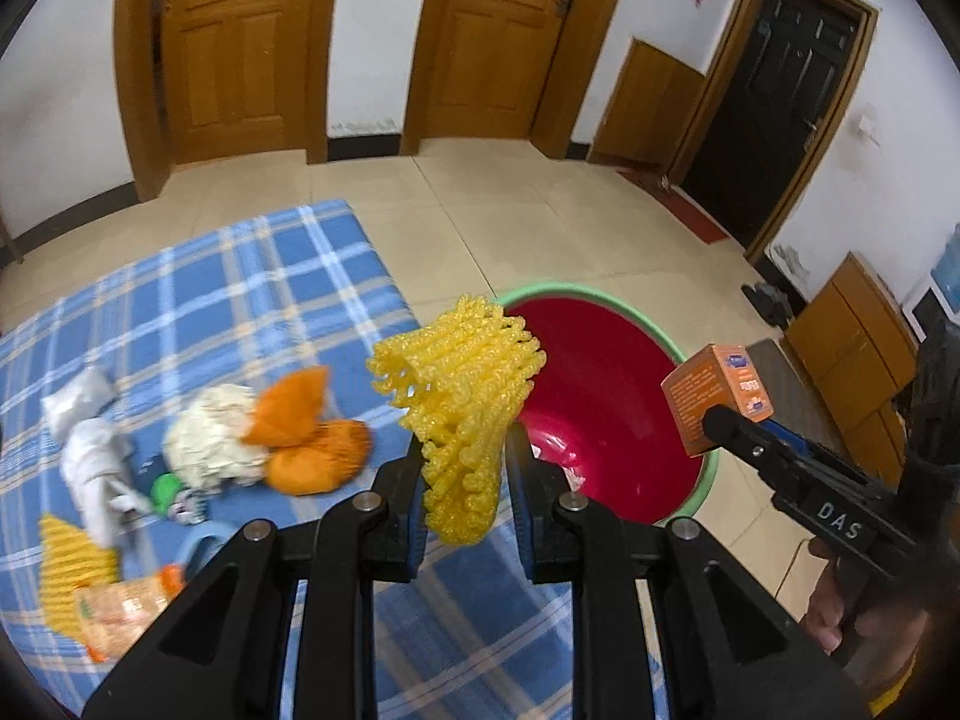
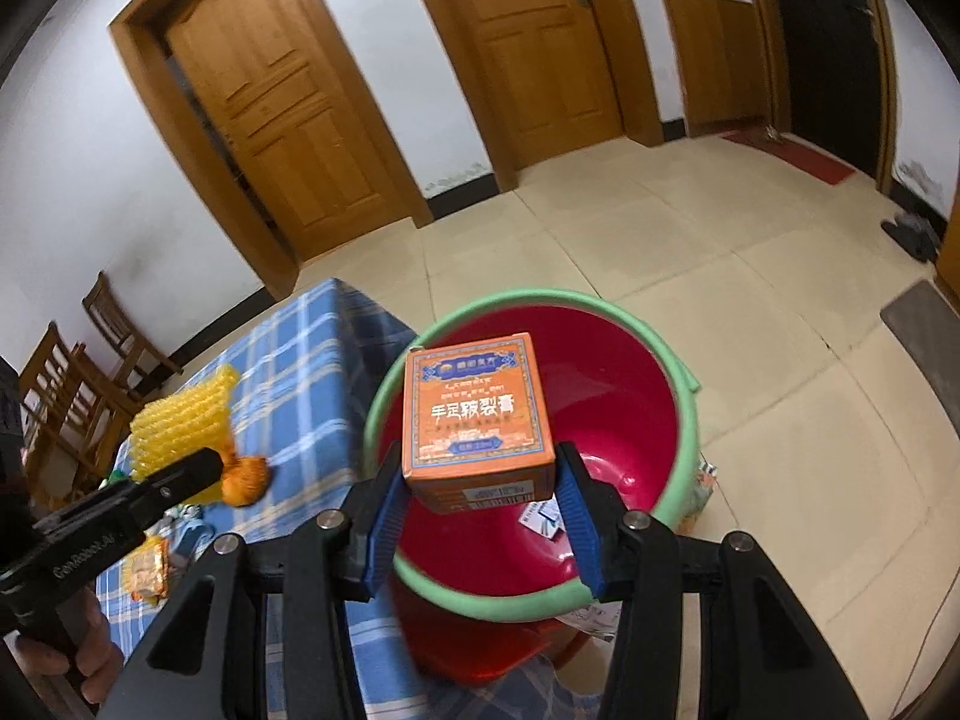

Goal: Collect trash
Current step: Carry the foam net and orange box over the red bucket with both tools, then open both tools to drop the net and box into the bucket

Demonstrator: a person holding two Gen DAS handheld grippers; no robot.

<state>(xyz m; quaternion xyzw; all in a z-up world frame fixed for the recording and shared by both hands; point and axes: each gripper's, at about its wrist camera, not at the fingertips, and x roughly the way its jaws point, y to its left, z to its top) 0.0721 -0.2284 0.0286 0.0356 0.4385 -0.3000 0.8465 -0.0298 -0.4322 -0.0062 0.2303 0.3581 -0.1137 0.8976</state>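
Observation:
My left gripper (image 1: 462,450) is shut on a yellow foam fruit net (image 1: 462,396) and holds it above the table's right edge, next to the red bucket with a green rim (image 1: 606,414). My right gripper (image 2: 480,474) is shut on an orange carton box (image 2: 477,414) and holds it over the bucket's (image 2: 624,414) mouth. The box also shows in the left wrist view (image 1: 714,399), and the net in the right wrist view (image 2: 180,420). Some paper scraps (image 2: 543,519) lie at the bucket's bottom.
A table with a blue plaid cloth (image 1: 258,300) carries more litter: orange nets (image 1: 312,438), a white foam net (image 1: 210,432), crumpled white paper (image 1: 90,438), another yellow net (image 1: 72,564), a snack wrapper (image 1: 126,606). Wooden chairs (image 2: 72,384) stand at the left. Tiled floor and doors lie beyond.

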